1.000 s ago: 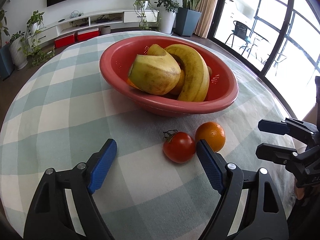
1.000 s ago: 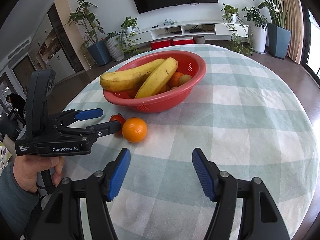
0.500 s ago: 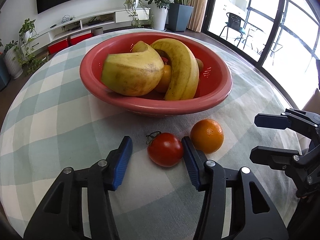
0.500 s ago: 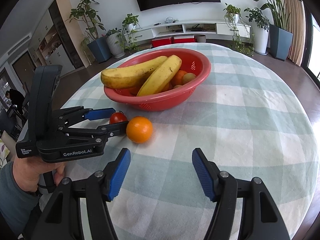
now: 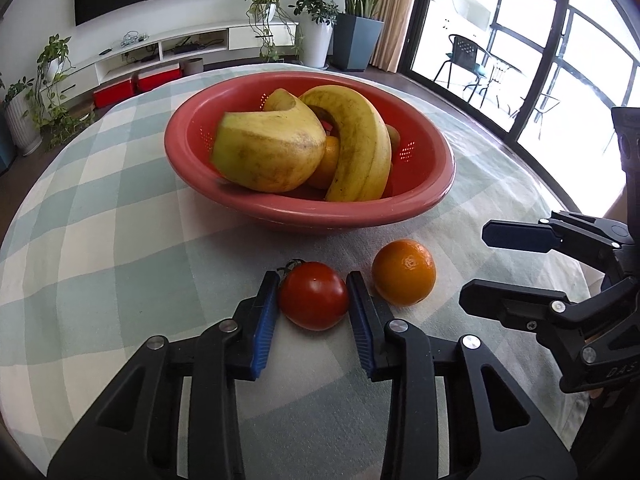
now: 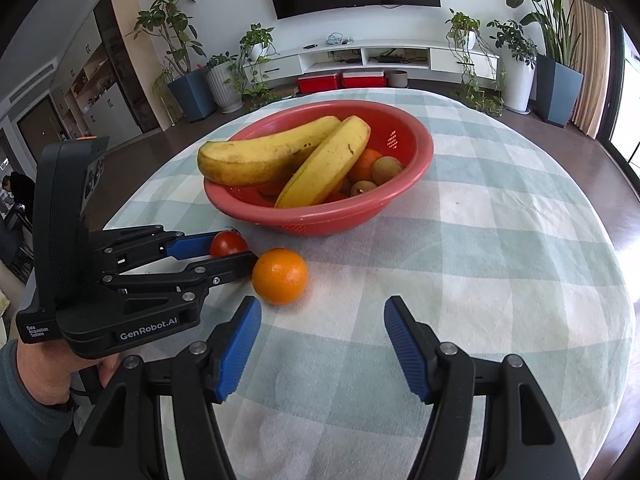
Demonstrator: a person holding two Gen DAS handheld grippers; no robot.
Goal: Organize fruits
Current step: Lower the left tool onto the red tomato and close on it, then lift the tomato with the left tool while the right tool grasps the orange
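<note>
Left wrist view shows my left gripper (image 5: pixel 313 300) with its jaws just closed in on the tomato (image 5: pixel 314 300), blue pads touching both flanks, so I read it as grasped while it sits on the checked cloth (image 5: pixel 120 280) just in front of the red bowl (image 5: pixel 424 204). The orange (image 5: pixel 403 272) lies just beside the tomato, also in front of the bowl. My right gripper (image 6: pixel 320 344) hangs released, nothing between its pads. I'd squeeze gently, lift straight up clear of the orange, then carry it over the bowl's rim, setting it beside the bananas (image 5: pixel 360 144).
</note>
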